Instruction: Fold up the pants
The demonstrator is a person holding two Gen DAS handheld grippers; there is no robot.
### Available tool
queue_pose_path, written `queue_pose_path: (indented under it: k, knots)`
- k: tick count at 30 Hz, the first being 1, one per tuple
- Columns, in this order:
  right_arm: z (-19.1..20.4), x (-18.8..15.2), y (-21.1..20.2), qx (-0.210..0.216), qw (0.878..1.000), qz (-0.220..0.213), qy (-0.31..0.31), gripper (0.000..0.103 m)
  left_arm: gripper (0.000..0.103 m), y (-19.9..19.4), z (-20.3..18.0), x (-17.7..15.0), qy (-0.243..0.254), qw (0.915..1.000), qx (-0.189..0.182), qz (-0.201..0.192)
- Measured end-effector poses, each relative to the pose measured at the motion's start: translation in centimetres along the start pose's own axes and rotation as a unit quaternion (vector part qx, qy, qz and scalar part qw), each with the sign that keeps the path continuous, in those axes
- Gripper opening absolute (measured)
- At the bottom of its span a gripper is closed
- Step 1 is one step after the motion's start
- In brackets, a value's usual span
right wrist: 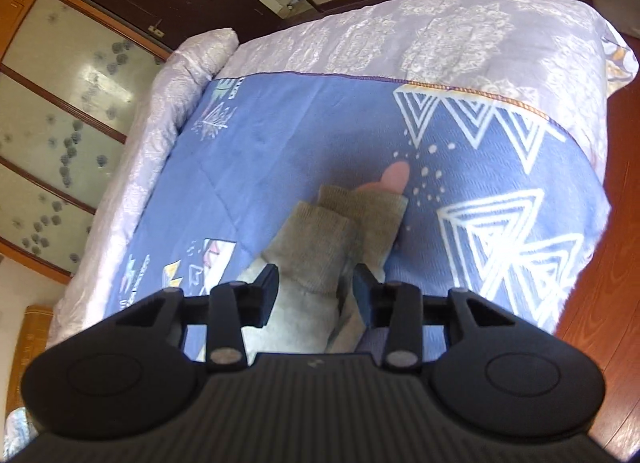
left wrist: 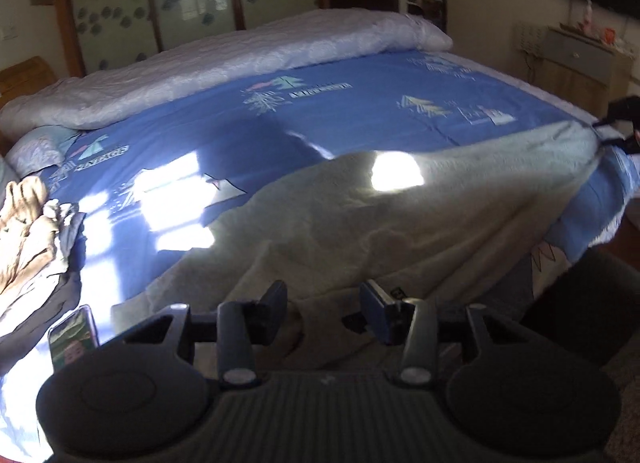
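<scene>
Grey fleece pants point(left wrist: 360, 223) spread across blue bedsheet point(left wrist: 360, 119); left gripper point(left wrist: 323, 303) part-open above waist; right gripper point(right wrist: 316, 283) part-open straddling ribbed cuffs point(right wrist: 320, 251), not pinching

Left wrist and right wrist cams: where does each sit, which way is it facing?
Left wrist: on the left gripper, looking forward-down across the blue bedsheet and grey pants; own fingers apart; right gripper at far right.
Right wrist: on the right gripper, tilted down at the pants' cuffs; own fingers open around them.
Shared: pants, bedsheet, white quilt.
</scene>
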State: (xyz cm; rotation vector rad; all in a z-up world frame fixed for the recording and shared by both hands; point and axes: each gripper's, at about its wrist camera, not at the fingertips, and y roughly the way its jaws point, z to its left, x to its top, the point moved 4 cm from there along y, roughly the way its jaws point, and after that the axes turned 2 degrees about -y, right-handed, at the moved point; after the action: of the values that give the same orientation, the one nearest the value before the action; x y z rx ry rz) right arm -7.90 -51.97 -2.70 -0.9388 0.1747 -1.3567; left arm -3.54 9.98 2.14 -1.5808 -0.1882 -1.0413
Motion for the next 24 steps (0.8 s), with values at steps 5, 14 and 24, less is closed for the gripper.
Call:
queue_pose_path:
  k: [5,14,24]
  knots:
    - [0.4,0.8,2.0,-0.011,1.000,0.007,0.025,0.008,0.002,3.1,-0.3,-2.3,0.034,0.9976,-0.009,0.060]
    - [3.3,4.8,-4.9,0.096,0.989,-0.116,-0.001,0.008,0.002,-3.3,2.6,-0.5,-0.039,0.9955,-0.087,0.005]
    - [-6.6,2.4,-5.1,-0.063,0.982,-0.163,0.074,0.034,0.005,-3.4,3.0,-2.4,-0.086,0.9922,-0.084,0.035]
